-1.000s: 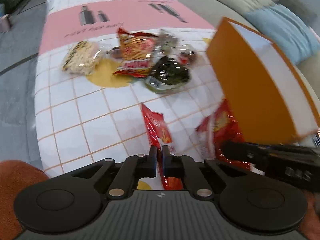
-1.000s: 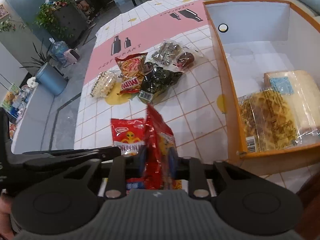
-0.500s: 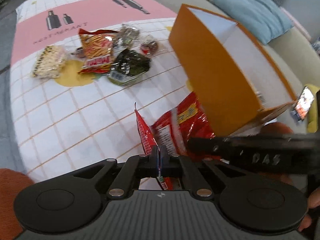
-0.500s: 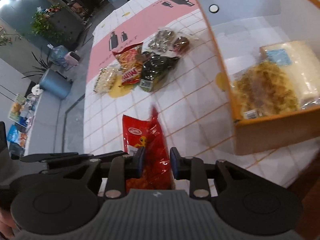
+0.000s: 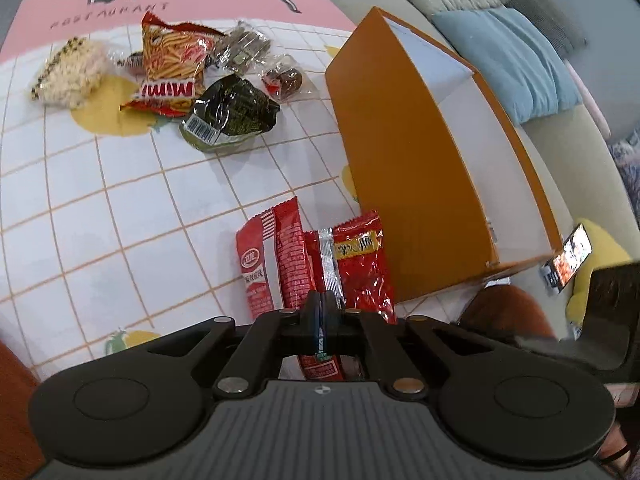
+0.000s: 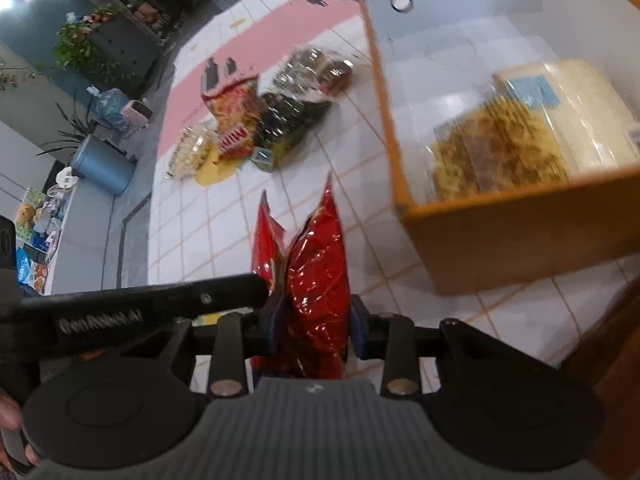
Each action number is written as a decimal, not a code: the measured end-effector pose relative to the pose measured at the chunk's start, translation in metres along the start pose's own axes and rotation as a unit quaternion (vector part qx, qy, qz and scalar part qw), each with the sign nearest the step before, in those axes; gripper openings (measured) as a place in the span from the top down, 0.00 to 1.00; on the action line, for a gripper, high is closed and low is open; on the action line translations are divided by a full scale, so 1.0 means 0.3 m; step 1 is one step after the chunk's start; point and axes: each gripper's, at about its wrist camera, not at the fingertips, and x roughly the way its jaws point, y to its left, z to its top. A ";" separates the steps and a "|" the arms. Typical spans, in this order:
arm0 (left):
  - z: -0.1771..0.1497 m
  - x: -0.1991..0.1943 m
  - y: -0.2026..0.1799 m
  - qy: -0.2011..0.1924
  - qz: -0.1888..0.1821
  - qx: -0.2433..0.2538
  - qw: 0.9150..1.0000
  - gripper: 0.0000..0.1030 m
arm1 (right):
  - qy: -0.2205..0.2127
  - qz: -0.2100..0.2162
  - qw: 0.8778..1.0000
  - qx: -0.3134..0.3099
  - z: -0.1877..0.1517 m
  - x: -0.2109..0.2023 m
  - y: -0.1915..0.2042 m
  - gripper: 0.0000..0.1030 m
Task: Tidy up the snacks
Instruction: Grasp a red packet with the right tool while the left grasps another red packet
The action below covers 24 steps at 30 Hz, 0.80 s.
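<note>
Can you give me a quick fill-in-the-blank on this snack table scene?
1. The left hand-held gripper is shut on a ___ foil snack packet.
2. The orange-walled box has a ___ interior.
3. The dark green seaweed packet lies on the ___ tablecloth.
4. The clear-wrapped yellow noodle pack lies ___ the box.

Missing: red; white; tiled; inside

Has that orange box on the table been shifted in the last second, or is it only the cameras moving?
Cannot tell. The orange box sits beside the same yellow blotch on the tablecloth in the left view, but that blotch is hidden earlier.
</note>
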 end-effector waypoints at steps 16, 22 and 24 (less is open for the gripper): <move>-0.010 -0.020 0.042 0.011 0.059 -0.043 0.997 0.42 | -0.008 0.009 1.000 -0.015 -0.019 -0.019 0.004 0.74; -0.020 -0.033 0.079 0.012 0.057 -0.070 0.996 0.41 | -0.017 -0.006 0.992 -0.122 -0.053 -0.033 0.124 0.78; -0.020 -0.043 0.097 0.012 0.057 -0.080 0.995 0.41 | -0.020 -0.018 0.987 -0.157 -0.068 -0.034 0.165 0.79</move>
